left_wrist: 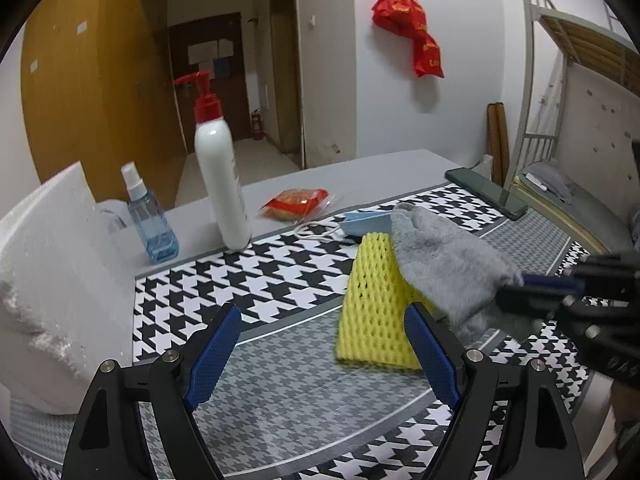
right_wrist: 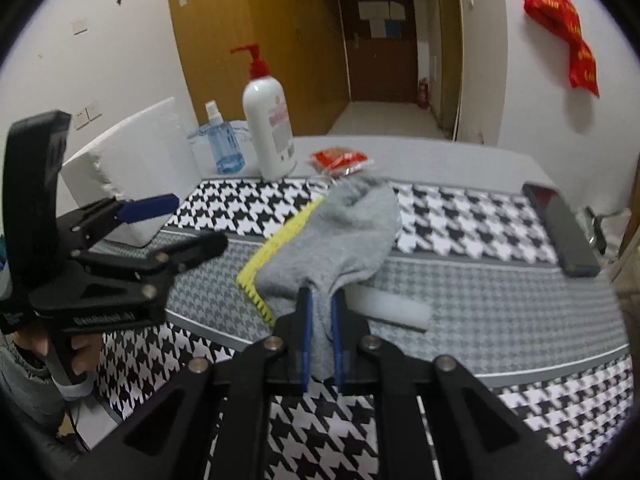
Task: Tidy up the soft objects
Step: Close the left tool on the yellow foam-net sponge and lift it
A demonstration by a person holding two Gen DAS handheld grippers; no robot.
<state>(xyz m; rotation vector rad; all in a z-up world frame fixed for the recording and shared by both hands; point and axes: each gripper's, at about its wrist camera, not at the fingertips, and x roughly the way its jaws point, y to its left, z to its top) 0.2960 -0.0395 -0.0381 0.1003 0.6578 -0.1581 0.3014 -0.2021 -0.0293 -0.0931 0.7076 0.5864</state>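
The left gripper (left_wrist: 322, 356) hangs over the houndstooth mat (left_wrist: 280, 392) with its fingers spread wide and nothing between them. Just beyond its right fingertip lies the yellow foam net sleeve (left_wrist: 370, 312), flat on the mat. Draped over that sleeve's right edge is the grey sock (right_wrist: 340, 232), its near end clamped between the narrowed fingers of the right gripper (right_wrist: 320, 304).

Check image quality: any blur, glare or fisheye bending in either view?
Left wrist view: sharp, door frames bowed, dark vignette corners, glare streak on white pump bottle. Right wrist view: softer, houndstooth mat smeared at right, gray sock fairly sharp in the right tongs.
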